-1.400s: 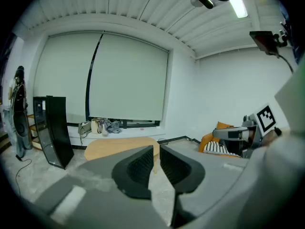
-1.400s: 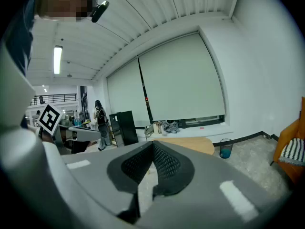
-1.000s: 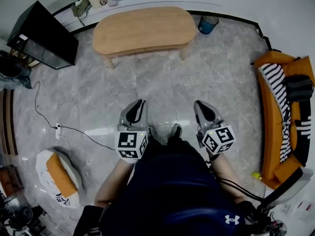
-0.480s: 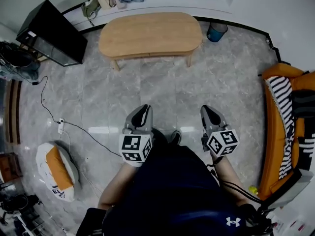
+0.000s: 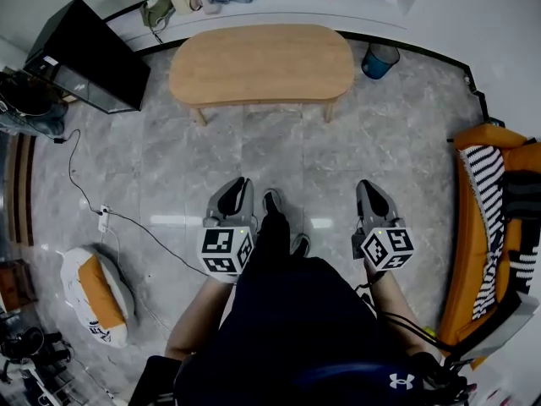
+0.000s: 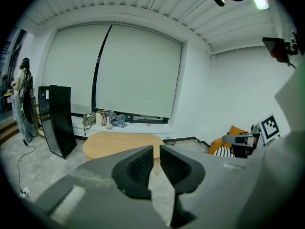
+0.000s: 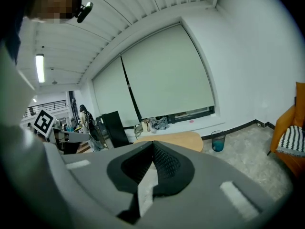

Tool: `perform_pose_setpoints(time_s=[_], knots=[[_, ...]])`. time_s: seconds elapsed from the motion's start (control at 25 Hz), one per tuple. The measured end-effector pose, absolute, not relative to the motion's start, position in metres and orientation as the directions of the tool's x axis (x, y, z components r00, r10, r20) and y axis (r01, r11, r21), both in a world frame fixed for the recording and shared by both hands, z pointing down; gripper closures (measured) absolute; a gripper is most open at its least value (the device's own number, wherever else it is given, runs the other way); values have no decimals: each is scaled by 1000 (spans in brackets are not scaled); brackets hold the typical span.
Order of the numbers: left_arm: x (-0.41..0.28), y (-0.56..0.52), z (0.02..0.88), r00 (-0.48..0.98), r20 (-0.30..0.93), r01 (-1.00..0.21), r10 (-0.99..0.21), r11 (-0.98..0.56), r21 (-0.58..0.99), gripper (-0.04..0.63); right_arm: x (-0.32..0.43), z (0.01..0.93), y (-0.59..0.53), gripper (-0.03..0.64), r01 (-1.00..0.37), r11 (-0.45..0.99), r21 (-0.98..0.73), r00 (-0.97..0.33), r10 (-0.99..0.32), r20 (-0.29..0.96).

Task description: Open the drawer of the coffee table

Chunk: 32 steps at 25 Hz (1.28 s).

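Observation:
The coffee table (image 5: 262, 62) is a light wooden oval on short legs, standing on the grey stone floor well ahead of me; no drawer shows from here. It also lies beyond the jaws in the left gripper view (image 6: 121, 144) and the right gripper view (image 7: 176, 138). My left gripper (image 5: 239, 184) (image 6: 156, 149) points toward the table with a narrow gap between its jaws and nothing in it. On the other side, my right gripper (image 5: 369, 186) (image 7: 152, 144) has its pads meeting and holds nothing. Both are far short of the table.
A black cabinet (image 5: 84, 53) stands left of the table and a blue bin (image 5: 380, 60) to its right. An orange sofa (image 5: 499, 218) lines the right side. A white-and-orange beanbag (image 5: 93, 299) and a power strip with cable (image 5: 103, 220) lie at left.
I have stepped forward toward the table: it sits lower and slightly larger in the head view, and one foot now shows ahead between the grippers. Neither jaw gap has changed.

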<state>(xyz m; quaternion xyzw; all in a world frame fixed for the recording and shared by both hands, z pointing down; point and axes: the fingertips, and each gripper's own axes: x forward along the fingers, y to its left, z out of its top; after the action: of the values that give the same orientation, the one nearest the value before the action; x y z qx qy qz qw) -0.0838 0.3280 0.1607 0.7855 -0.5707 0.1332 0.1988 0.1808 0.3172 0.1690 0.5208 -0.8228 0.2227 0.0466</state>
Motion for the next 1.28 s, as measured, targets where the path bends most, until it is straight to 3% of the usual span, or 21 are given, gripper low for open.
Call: perform_pose_setpoints(time_s=[0.8, 1.28], knots=[[-135, 152, 201, 399, 422, -916, -814, -336, 218, 551, 149, 179, 168, 615, -919, 343, -192, -393, -825, 406], [-110, 100, 291, 439, 549, -898, -711, -367, 243, 549, 181, 253, 100, 615, -920, 335, -203, -392, -775, 496]])
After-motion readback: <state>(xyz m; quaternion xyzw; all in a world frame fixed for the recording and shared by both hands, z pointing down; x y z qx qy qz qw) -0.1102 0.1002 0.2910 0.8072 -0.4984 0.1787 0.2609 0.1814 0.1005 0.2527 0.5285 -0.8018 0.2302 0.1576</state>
